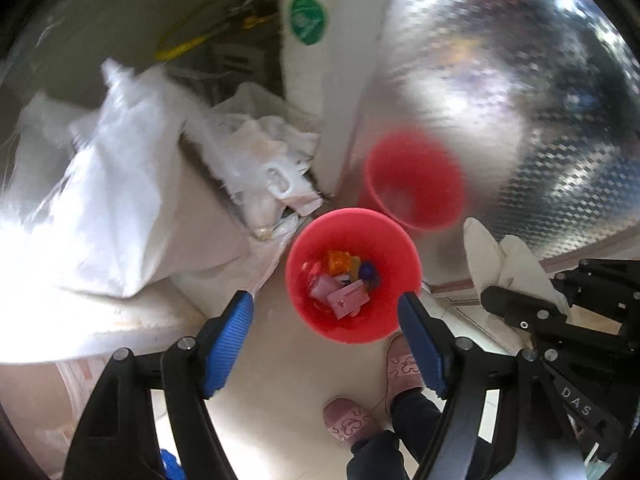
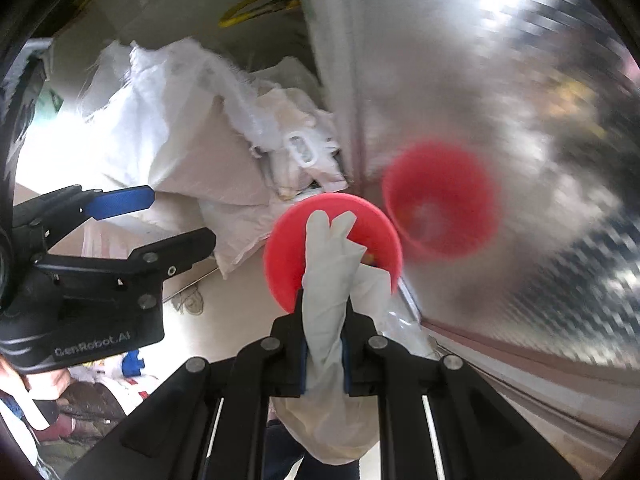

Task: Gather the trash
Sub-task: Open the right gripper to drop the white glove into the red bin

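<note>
Your right gripper (image 2: 324, 344) is clamped tight on a white disposable glove (image 2: 326, 280), its fingers pinching the glove's middle so that the glove's finger end stands up ahead of the tips and the cuff bunches out behind them. Just beyond those tips sits the red bin (image 2: 280, 256), with the glove's fingers crossing in front of its rim; the glove is held above the bin, not inside it. Your left gripper (image 1: 326, 340) is spread wide with nothing between its blue pads (image 1: 228, 340), and the same red bin (image 1: 352, 320) lies directly ahead between its fingers, mouth up, holding a small heap of pink, orange and blue scraps (image 1: 344, 284). Off to the right of that gripper you can see the glove (image 1: 508, 264) hanging in the other tool. A blurred red reflection of the bin shows in the shiny metal panel (image 1: 520, 100) beyond, and white sacks (image 1: 120, 200) are piled to the left. Your pink slippers (image 1: 352, 420) stand on the floor below.
</note>
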A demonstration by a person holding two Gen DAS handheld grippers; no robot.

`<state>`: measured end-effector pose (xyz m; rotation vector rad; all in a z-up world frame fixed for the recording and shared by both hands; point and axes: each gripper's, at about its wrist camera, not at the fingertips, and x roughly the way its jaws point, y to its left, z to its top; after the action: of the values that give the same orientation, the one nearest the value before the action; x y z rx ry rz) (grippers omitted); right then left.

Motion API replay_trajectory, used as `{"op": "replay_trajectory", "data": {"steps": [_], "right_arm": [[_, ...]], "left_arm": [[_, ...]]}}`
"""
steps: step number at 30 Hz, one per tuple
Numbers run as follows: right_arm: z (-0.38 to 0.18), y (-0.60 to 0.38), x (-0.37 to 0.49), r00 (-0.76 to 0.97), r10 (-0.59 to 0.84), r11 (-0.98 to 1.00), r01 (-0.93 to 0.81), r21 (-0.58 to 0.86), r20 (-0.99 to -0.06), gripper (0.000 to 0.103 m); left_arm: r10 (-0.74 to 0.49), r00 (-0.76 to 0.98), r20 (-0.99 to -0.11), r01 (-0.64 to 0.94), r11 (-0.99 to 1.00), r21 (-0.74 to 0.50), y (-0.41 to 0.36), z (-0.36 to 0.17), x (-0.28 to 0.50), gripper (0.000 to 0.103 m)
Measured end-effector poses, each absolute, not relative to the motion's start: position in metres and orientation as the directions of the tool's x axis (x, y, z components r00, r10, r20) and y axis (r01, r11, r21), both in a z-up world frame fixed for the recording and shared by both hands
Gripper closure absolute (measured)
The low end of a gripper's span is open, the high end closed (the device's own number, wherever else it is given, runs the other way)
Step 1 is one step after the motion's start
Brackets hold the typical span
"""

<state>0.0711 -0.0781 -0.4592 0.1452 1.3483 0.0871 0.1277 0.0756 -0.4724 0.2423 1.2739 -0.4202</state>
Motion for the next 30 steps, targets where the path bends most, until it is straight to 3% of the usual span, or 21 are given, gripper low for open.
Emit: {"op": "replay_trajectory", "data": {"steps": [18,23,30], "right_arm": [[-0.483,-0.040,0.098,0.166,0.137,0.975,-0.195,0.104,-0.977,0.092],[-0.480,-0.036,0.097,0.200,0.105,0.977,-0.203,0.064,-0.974,0.072],[-0.471,-0.036,0.093,0.229,0.072,0.980,-0.200,0.026,-0.971,0.055]], "left_arm": [[-0.118,0.236,-0.965,0.258,0.965,-0.055,0.116,-0.495,0.128,0.031],[-0.119,0.240,-0.963,0.255,0.965,-0.056,0.118,-0.487,0.124,0.031],[-0.111,0.261,-0.959,0.245,0.969,-0.045,0.119,-0.475,0.120,0.031]]}}
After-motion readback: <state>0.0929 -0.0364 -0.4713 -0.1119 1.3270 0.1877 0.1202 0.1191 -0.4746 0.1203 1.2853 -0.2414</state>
